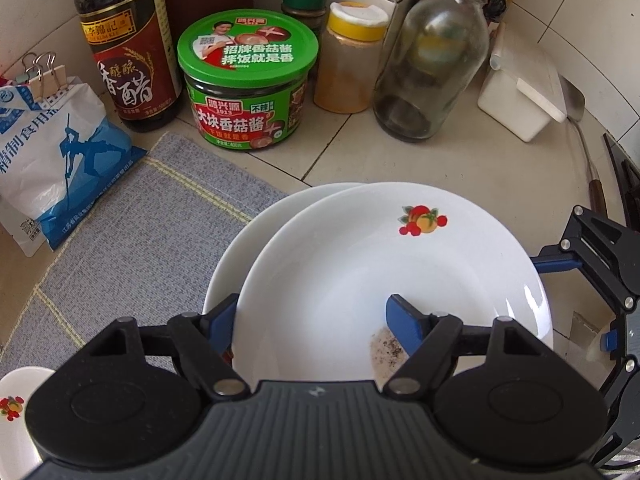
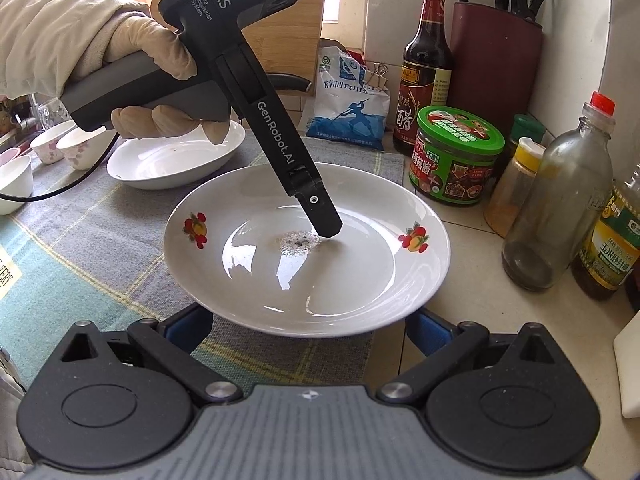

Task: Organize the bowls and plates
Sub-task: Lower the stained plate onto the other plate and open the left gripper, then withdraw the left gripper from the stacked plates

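Observation:
A white plate with fruit decals (image 2: 280,280) sits over the checked mat, with dark specks in its middle. My left gripper (image 1: 310,304) points steeply down and straddles the plate's (image 1: 360,260) rim. One finger (image 1: 402,326) stands inside with its tip on the plate's floor, and the other (image 1: 220,318) is outside the rim. Its jaws stand apart, not pinching. My right gripper (image 2: 310,326) is open wide, its fingers (image 2: 188,324) reaching under the plate's near rim with tips hidden. A second white dish (image 2: 176,160) lies behind, partly overlapped in the left wrist view.
Along the tiled wall stand a vinegar bottle (image 1: 124,48), green-lidded sauce jar (image 1: 244,88), spice shaker (image 1: 348,60), glass bottle (image 1: 432,60), salt bag (image 1: 56,160) and white box (image 1: 520,96). Small bowls (image 2: 60,148) sit far left. A knife block (image 2: 492,52) and oil bottle (image 2: 608,240) stand right.

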Tool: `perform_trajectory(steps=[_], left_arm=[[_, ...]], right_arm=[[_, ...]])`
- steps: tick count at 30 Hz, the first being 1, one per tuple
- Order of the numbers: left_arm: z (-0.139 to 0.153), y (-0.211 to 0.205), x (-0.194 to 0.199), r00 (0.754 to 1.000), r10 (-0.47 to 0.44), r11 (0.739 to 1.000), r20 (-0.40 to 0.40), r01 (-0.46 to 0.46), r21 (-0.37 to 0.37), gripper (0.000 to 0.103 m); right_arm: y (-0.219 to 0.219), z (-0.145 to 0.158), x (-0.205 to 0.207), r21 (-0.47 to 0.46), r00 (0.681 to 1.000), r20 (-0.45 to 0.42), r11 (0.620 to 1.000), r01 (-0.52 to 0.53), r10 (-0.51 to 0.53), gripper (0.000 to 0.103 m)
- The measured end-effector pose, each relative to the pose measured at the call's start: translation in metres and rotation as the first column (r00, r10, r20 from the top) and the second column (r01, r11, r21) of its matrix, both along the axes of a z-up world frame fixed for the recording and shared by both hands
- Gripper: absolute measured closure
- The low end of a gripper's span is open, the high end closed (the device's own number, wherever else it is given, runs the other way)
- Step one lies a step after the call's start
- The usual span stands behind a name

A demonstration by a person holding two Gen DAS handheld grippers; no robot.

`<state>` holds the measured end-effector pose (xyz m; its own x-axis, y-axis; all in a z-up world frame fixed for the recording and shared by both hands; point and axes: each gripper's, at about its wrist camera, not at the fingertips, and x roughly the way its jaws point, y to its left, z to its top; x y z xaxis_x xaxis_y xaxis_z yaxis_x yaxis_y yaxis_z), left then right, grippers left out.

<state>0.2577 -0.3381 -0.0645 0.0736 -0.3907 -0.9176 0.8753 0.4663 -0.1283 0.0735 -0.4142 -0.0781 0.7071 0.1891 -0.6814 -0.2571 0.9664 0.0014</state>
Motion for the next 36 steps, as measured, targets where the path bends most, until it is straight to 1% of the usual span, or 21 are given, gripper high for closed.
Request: perform_trajectory(steps=[13, 21, 32, 34, 36], left_arm=[[0.004, 0.0, -0.002, 1.0, -0.004, 1.0, 0.024, 0.003, 0.015, 0.025], [0.011, 0.004, -0.004, 0.999, 0.007, 1.0, 0.047, -0.007, 0.0, 0.025], [0.022, 0.019, -0.01, 0.994, 0.064, 0.998, 0.09, -0.062, -0.028, 0.025], [0.025, 0.023, -0.013, 0.991, 0.079, 0.996, 0.108, -0.075, -0.043, 0.025], [0.032, 0.032, -0.02, 0.985, 0.111, 0.992, 0.129, -0.102, -0.076, 0.025]], right_arm=[[0.0, 0.002, -0.002, 0.004, 1.0, 0.01, 1.0, -0.002, 0.002, 0.0], [-0.001, 0.002, -0.003, -0.006, 1.0, 0.015, 1.0, 0.003, -0.003, 0.0], [0.002, -0.001, 0.001, -0.012, 1.0, 0.006, 1.0, 0.018, -0.018, 0.0], [0.004, 0.001, 0.0, -0.025, 1.0, 0.01, 0.999, 0.023, -0.023, 0.0], [0.005, 0.004, -0.002, -0.028, 0.999, 0.017, 0.999, 0.028, -0.028, 0.0]])
